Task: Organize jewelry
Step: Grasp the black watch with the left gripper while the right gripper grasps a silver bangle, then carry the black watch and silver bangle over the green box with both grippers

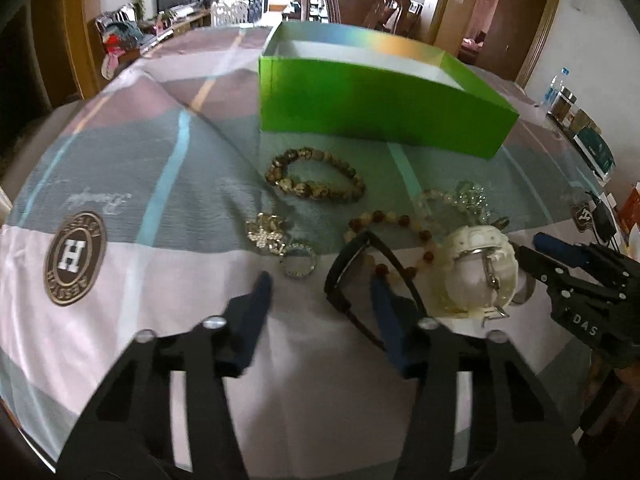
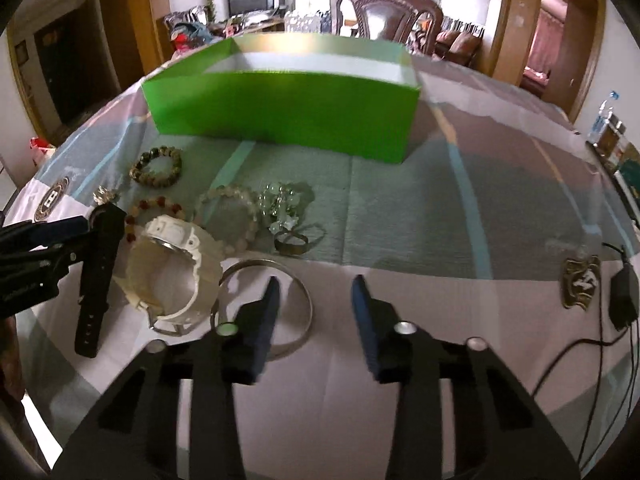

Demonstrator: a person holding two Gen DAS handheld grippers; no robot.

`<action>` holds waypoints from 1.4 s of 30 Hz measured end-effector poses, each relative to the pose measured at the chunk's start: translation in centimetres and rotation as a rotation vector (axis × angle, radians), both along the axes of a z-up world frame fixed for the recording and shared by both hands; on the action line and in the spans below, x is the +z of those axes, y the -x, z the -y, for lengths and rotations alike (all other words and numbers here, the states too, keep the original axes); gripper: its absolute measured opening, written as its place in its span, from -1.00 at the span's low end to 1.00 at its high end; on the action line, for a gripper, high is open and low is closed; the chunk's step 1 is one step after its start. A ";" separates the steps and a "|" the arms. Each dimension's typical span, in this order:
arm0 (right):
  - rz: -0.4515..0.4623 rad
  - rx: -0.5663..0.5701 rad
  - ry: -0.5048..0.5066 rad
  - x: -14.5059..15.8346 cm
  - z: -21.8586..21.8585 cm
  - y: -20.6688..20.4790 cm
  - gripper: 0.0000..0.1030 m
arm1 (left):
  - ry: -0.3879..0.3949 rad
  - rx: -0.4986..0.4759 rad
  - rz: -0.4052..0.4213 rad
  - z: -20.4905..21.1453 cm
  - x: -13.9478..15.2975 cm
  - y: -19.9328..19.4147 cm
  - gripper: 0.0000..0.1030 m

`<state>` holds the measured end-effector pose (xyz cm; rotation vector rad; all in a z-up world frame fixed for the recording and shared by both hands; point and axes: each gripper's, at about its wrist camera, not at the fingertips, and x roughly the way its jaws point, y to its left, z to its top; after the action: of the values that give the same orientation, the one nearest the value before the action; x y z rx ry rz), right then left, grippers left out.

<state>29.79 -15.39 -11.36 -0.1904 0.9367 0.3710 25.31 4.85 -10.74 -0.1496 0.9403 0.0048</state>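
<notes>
Currently I'm holding both tongs spread: left gripper hovering by the black strap, right gripper over the silver bangle, green box behind.

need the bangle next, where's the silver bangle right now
In the right wrist view the silver bangle lies flat on the tablecloth, just right of the white watch, with the right gripper's left finger over it.

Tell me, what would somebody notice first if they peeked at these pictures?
Probably the bright green box, open on top, sitting at the far side of the striped tablecloth. In front of it lies a jumble of jewelry: a chunky white watch, a brown bead bracelet nearer the box, and a silver bangle closest to the right gripper. Both it and the left gripper are open, holding nothing.
</notes>
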 end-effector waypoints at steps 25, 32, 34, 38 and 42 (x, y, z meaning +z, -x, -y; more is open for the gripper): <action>0.380 -0.004 -0.194 10.4 3.1 9.0 -0.92 | 0.028 0.040 0.458 -0.7 10.0 11.7 -0.77; 0.409 0.004 -0.208 11.0 3.3 11.6 -0.92 | 0.037 0.030 0.464 -0.1 10.8 14.0 -0.77; 0.414 0.005 -0.210 11.2 3.6 12.3 -0.92 | 0.035 0.025 0.466 0.2 11.0 14.5 -0.77; 0.423 0.000 -0.219 11.3 4.0 13.0 -0.92 | 0.033 0.018 0.468 0.6 11.1 15.1 -0.76; 0.429 -0.002 -0.225 11.4 4.4 13.5 -0.92 | 0.030 0.014 0.466 0.8 11.2 15.4 -0.76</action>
<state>16.27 -19.79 -0.01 -0.0583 0.4686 0.4105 9.93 4.02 0.43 -0.1755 0.4738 -0.0300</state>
